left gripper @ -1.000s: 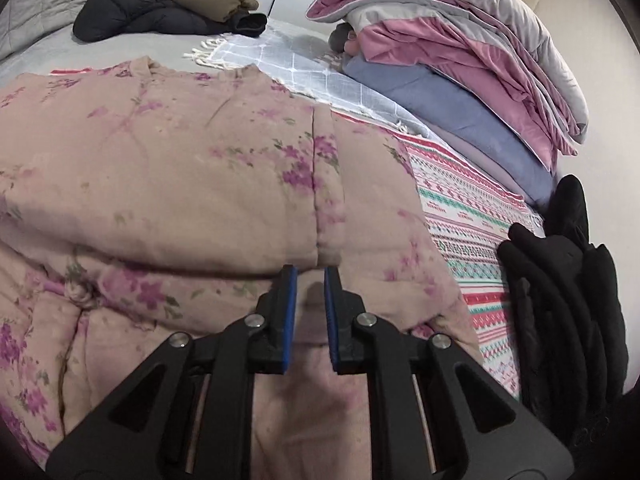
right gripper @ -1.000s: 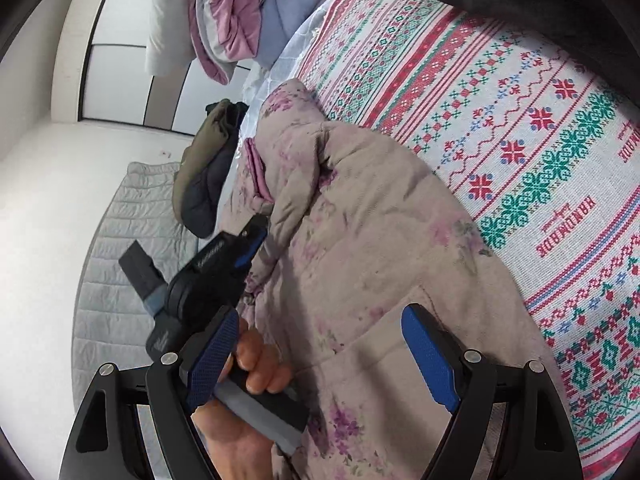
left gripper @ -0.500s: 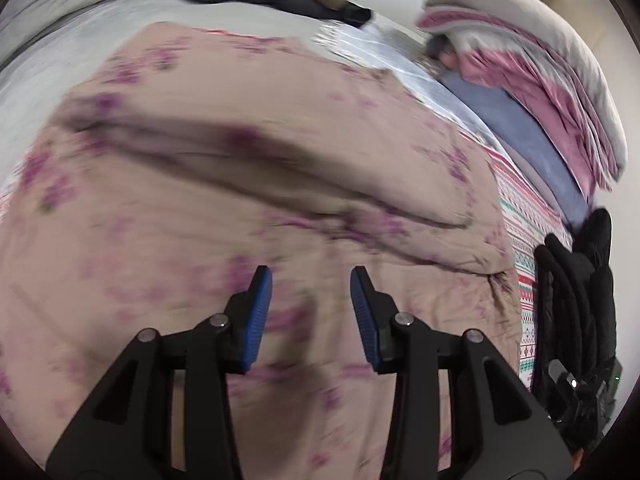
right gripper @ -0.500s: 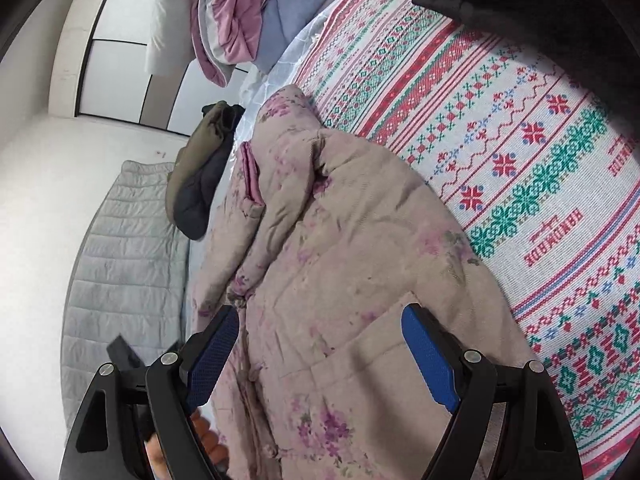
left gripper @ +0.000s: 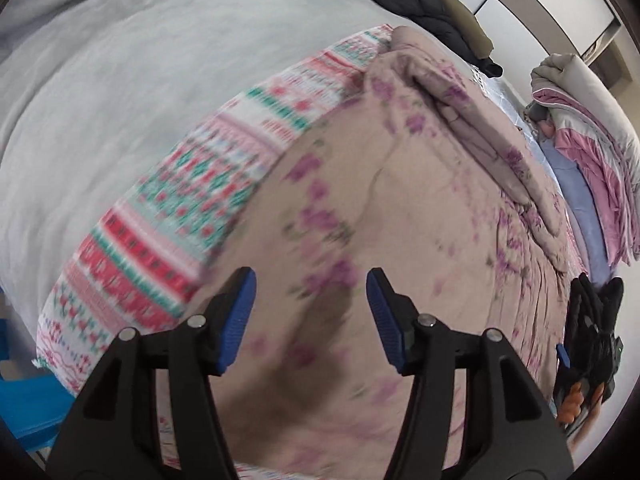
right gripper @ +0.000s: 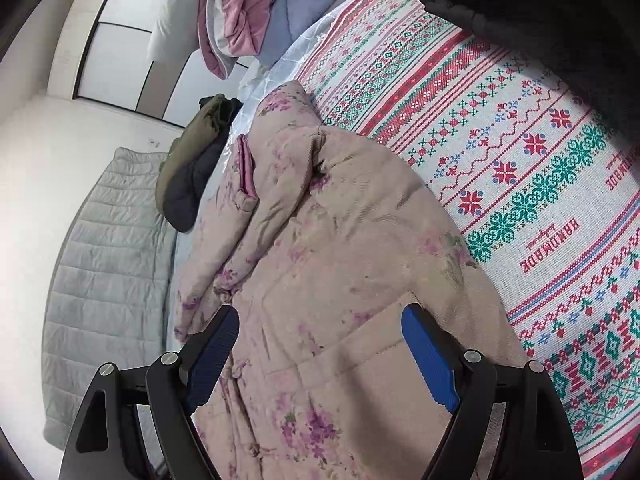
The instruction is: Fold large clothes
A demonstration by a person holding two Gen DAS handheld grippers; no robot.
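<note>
Reading "HANDMADE", the patterned blanket (right gripper: pixel 520 168) underlies the floral coat (right gripper: pixel 340 260); both hand-held grippers gape empty, left (left gripper: pixel 308 320) just widening.

Soft matt padded cloth on the floral jacket (right gripper: pixel 352 240); coarse woven cloth on the patterned blanket (right gripper: pixel 520 152).

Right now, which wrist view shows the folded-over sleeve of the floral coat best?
The right wrist view: the sleeve lies sharp across the floral coat, cuff lining showing pink. The left wrist view is motion-blurred; there the sleeve shows only as a soft ridge far up the coat.
</note>
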